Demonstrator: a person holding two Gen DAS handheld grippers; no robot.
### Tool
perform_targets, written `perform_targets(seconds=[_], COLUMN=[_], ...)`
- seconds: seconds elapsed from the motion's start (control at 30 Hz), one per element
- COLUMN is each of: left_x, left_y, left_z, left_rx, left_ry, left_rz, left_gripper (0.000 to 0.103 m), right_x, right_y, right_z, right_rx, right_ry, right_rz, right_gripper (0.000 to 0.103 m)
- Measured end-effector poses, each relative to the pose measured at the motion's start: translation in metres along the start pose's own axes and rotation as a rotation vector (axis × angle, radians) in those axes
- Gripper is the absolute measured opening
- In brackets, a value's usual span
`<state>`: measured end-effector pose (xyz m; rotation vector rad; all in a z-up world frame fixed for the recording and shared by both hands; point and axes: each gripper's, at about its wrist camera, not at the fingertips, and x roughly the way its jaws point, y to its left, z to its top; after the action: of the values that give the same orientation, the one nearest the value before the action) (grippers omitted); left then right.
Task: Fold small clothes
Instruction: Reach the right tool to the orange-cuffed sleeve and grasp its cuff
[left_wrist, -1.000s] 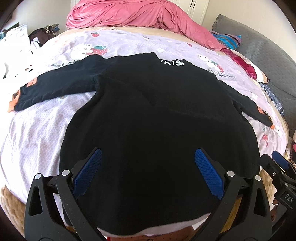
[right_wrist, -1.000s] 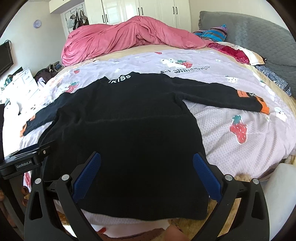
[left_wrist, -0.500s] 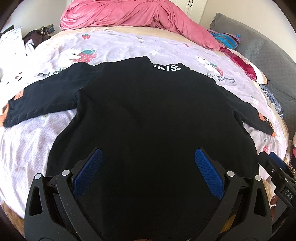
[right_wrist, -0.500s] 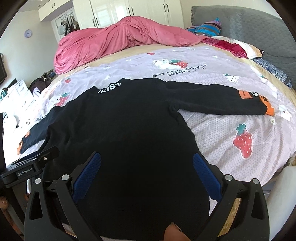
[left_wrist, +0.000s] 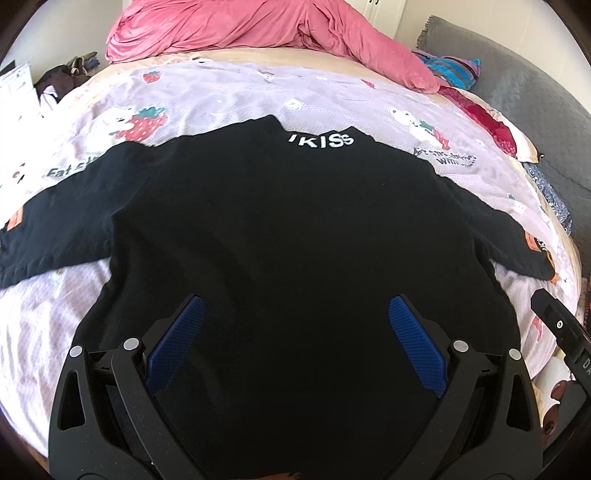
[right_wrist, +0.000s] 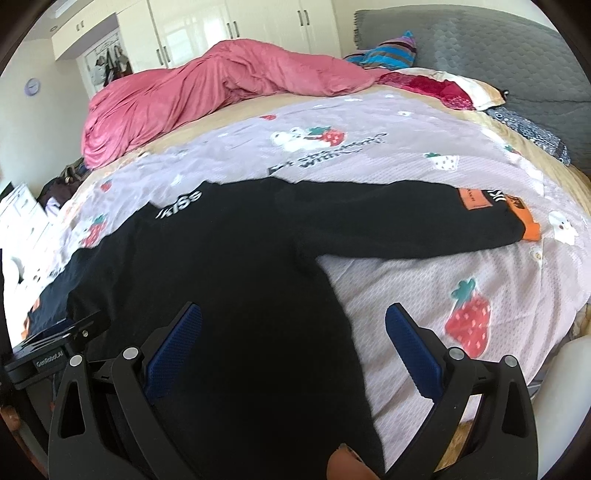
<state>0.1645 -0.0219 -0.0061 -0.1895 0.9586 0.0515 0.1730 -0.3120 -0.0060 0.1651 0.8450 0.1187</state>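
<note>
A black long-sleeved sweater (left_wrist: 288, 229) with white "KISS" lettering at the collar lies flat on the bed, both sleeves spread out; it also shows in the right wrist view (right_wrist: 236, 266). Its right sleeve (right_wrist: 406, 229) ends in an orange cuff. My left gripper (left_wrist: 295, 325) is open and empty above the lower middle of the sweater. My right gripper (right_wrist: 293, 328) is open and empty above the sweater's lower right side, near its side edge. The sweater's hem is hidden below both views.
The bed has a lilac strawberry-print sheet (right_wrist: 480, 280). A crumpled pink duvet (left_wrist: 258, 29) lies at the far end. Pillows and a grey headboard (right_wrist: 498, 59) are at the right. Clothes and white drawers (right_wrist: 18, 218) stand left of the bed.
Both grippers have moved forward over the sweater, so the hem has dropped out of view. The right gripper has also shifted toward the right side edge. Both stay open.
</note>
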Motion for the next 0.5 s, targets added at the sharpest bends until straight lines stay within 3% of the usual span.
perform_targets(seconds=[0.3, 0.5], left_x=[0.022, 0.036], left_y=[-0.019, -0.035], left_z=[0.022, 0.031], left_rx=[0.021, 0.053], left_ry=[0.022, 0.030], left_rz=[-0.011, -0.008], left_gripper=[0.094, 0.094], right_x=[0.024, 0.034], right_y=[-0.043, -0.074], right_z=[0.022, 0.028], right_rx=[0.068, 0.131], right_ry=[-0.024, -0.017], right_rz=[-0.131, -0.175], right_gripper=[0.099, 0.099])
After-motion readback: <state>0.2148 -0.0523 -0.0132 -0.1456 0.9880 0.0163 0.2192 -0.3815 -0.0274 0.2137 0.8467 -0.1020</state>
